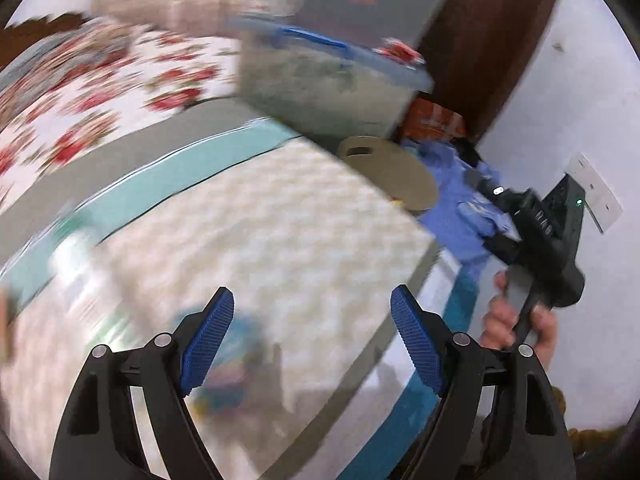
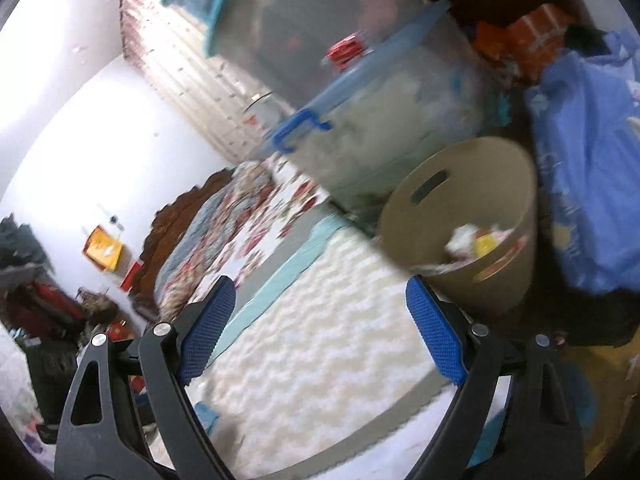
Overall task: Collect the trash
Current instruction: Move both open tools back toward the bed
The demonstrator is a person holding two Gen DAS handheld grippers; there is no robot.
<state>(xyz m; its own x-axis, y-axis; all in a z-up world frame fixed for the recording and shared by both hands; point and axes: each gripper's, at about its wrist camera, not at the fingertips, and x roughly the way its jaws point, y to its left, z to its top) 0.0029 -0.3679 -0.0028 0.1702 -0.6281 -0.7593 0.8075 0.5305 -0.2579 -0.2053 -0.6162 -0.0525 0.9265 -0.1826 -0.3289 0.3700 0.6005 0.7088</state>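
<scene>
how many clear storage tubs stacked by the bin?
2. Lower clear tub, blue lid and latch, sits behind the tan bin; upper tub, teal lid, is stacked on it. More may be hidden above the frame.

Rug point(image 2: 320, 340) open; bin point(image 2: 464, 216) beside tubs point(image 2: 380, 120).

Bin point(image 2: 472, 208): matt tan plastic, smooth. Rug point(image 2: 320, 344): cream pile, fluffy, bumpy. Storage tubs point(image 2: 384, 120): cloudy translucent plastic, blue rims. Bedspread point(image 1: 100, 92): floral cloth. Bag point(image 2: 584, 184): blue, thin, crinkled. Gripper pads point(image 2: 434, 332): blue ribbed rubber.
</scene>
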